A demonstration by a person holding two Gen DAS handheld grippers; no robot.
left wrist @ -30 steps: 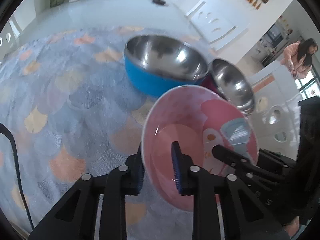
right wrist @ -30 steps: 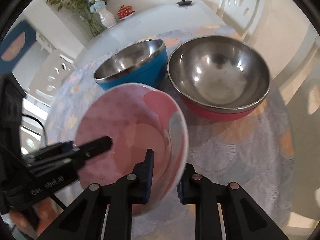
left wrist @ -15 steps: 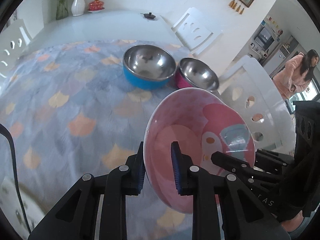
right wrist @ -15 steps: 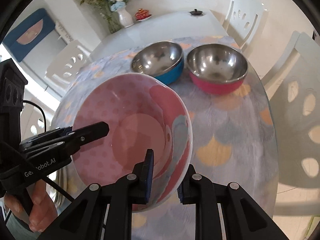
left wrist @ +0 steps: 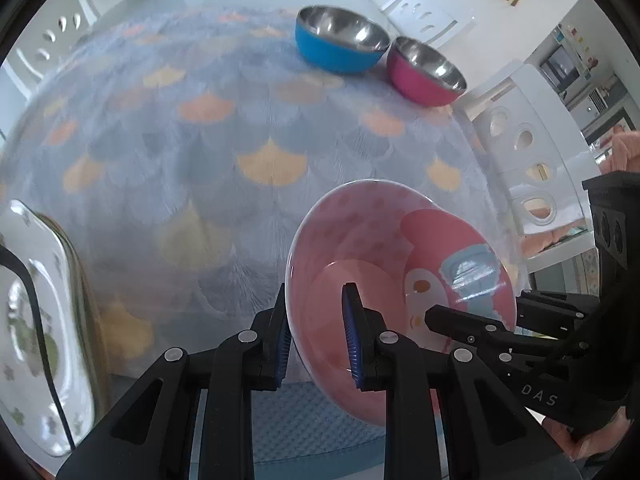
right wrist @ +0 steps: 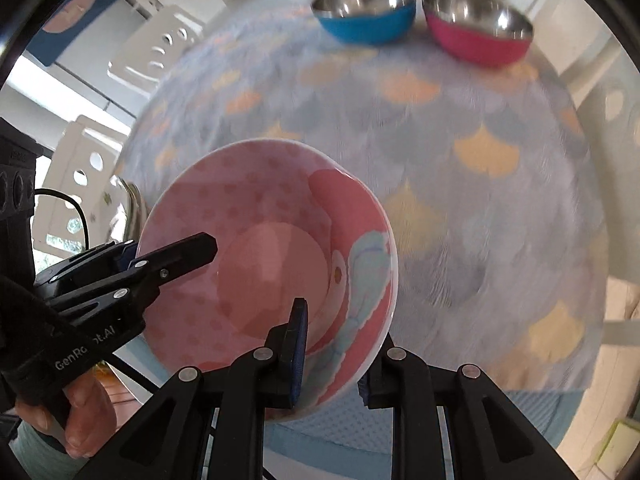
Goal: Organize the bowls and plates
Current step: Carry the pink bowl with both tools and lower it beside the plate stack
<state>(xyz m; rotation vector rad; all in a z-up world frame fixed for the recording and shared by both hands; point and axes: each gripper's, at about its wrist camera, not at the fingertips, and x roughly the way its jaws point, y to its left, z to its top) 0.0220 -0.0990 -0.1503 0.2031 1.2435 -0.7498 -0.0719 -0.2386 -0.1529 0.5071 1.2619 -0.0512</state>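
A pink bowl with a cartoon print (left wrist: 400, 256) (right wrist: 256, 264) hangs tilted over the near edge of the table, held from both sides. My left gripper (left wrist: 316, 312) is shut on its left rim, one pad inside and one outside. My right gripper (right wrist: 336, 344) is shut on the opposite rim; its outer finger is partly hidden behind the bowl. Each gripper shows in the other's view: the right gripper (left wrist: 440, 316) and the left gripper (right wrist: 200, 248). A blue steel bowl (left wrist: 340, 46) (right wrist: 366, 14) and a magenta steel bowl (left wrist: 426, 72) (right wrist: 478, 32) stand side by side at the far end of the tablecloth.
A white plate with green flowers (left wrist: 32, 320) lies at the table's near left, a black cable across it. White chairs (left wrist: 520, 152) (right wrist: 160, 48) flank the table. The scallop-patterned cloth (left wrist: 240, 152) covers the table's middle. A blue textured surface (left wrist: 280, 412) lies below the near edge.
Both grippers have drawn back with the pink bowl, away from the two steel bowls toward the near table edge. The white flowered plate has come into view at the left.
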